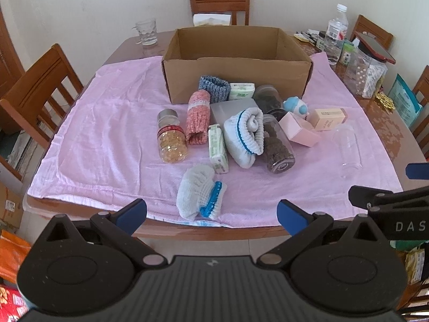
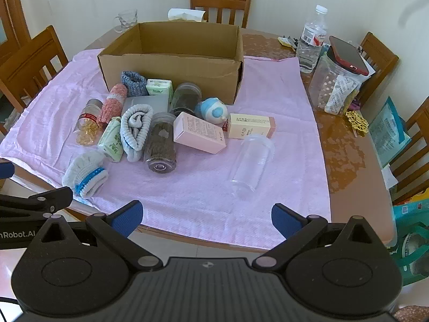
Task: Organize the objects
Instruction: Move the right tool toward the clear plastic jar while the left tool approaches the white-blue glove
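An open cardboard box stands on a pink cloth. In front of it lies a pile: a jar of yellow capsules, a pink knit roll, white socks, a dark-filled jar, pink boxes and tissue packs. A clear empty jar lies apart to the right. Another white sock lies nearest the front edge. My left gripper and right gripper both hang open at the table's near edge, holding nothing.
Wooden chairs ring the table. A water bottle, a plastic container with a red phone on top, a glass mug and a tissue box stand along the far and right sides.
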### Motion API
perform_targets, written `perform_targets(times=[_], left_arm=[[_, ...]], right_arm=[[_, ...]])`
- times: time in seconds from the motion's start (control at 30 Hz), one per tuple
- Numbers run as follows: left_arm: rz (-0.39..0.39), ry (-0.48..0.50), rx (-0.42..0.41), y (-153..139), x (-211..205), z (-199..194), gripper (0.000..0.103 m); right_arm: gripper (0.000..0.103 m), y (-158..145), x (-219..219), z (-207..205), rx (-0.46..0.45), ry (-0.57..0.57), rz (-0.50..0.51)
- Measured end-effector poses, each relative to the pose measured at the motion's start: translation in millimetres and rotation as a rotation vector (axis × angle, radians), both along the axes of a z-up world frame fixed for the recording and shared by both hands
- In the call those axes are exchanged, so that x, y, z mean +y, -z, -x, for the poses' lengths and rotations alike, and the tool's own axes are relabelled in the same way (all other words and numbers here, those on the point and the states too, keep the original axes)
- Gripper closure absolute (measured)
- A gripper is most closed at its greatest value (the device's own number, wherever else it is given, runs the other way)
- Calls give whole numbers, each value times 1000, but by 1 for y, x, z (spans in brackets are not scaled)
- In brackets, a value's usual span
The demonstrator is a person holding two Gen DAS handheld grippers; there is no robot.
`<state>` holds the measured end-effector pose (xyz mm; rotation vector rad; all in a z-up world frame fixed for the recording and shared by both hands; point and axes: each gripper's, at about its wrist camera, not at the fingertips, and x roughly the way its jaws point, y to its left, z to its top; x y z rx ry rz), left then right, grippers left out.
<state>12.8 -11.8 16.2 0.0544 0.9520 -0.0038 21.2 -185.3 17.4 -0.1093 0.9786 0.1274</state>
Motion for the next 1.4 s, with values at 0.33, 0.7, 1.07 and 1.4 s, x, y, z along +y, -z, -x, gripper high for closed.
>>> perform_targets(times=[0.33,0.7,1.07,1.4], left_arm=[[19,69,15,7,9,-11,0],[32,193,-4,30,25,-26,0],[13,265,-68,51,33,-34,0],[41,131,-15,74,32,-43,0]], right_arm=[[0,3,8,-2,12,10,27],[0,25,21,-3,-10,7,11],[0,32,21,-10,-15,-14,28],[0,44,-6,-38,-13,-186,-12]])
